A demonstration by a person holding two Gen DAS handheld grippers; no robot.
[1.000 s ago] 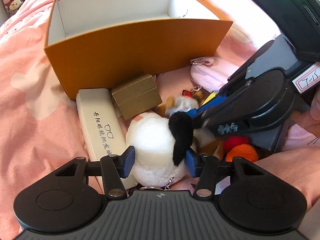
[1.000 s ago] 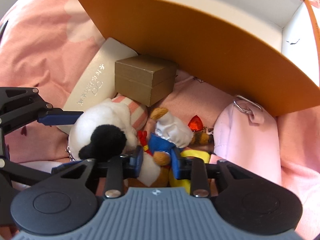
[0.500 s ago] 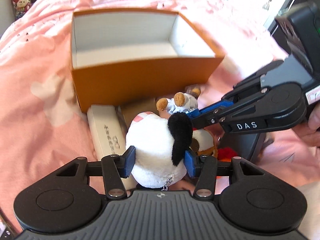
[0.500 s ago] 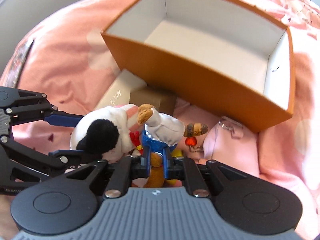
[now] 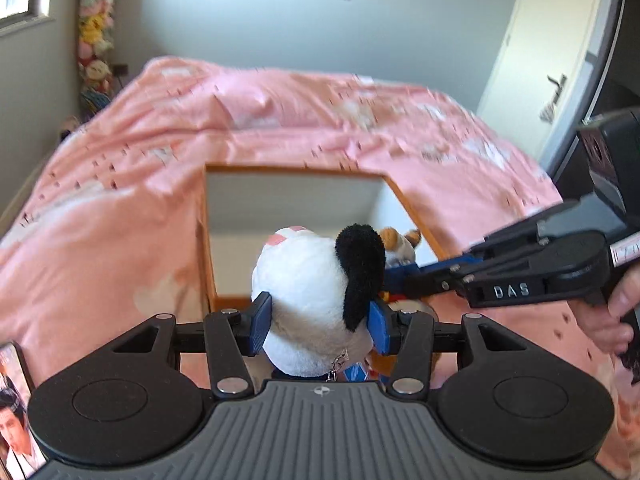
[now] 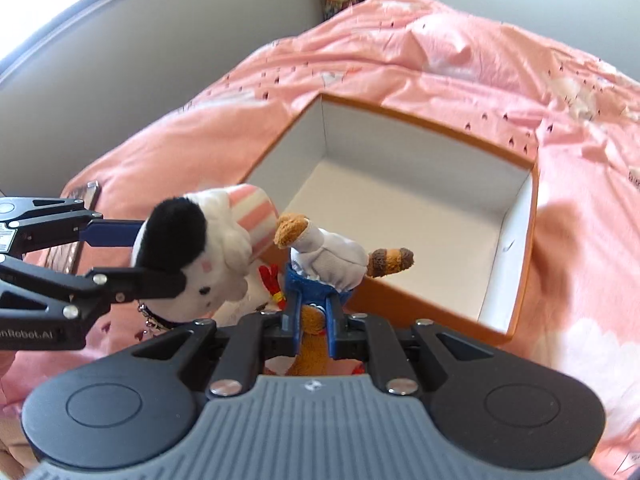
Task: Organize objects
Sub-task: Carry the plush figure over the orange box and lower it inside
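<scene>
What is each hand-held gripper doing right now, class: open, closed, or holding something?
Left hand-held gripper: closed on the white plush.
Right hand-held gripper: closed on the brown plush.

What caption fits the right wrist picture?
Right tongs carry a brown toy toward the orange box.

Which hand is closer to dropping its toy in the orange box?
Probably the right. The right gripper holds the small brown plush in blue overalls at the near rim of the orange cardboard box. The left gripper, clamping the white plush dog, sits slightly farther back.
</scene>
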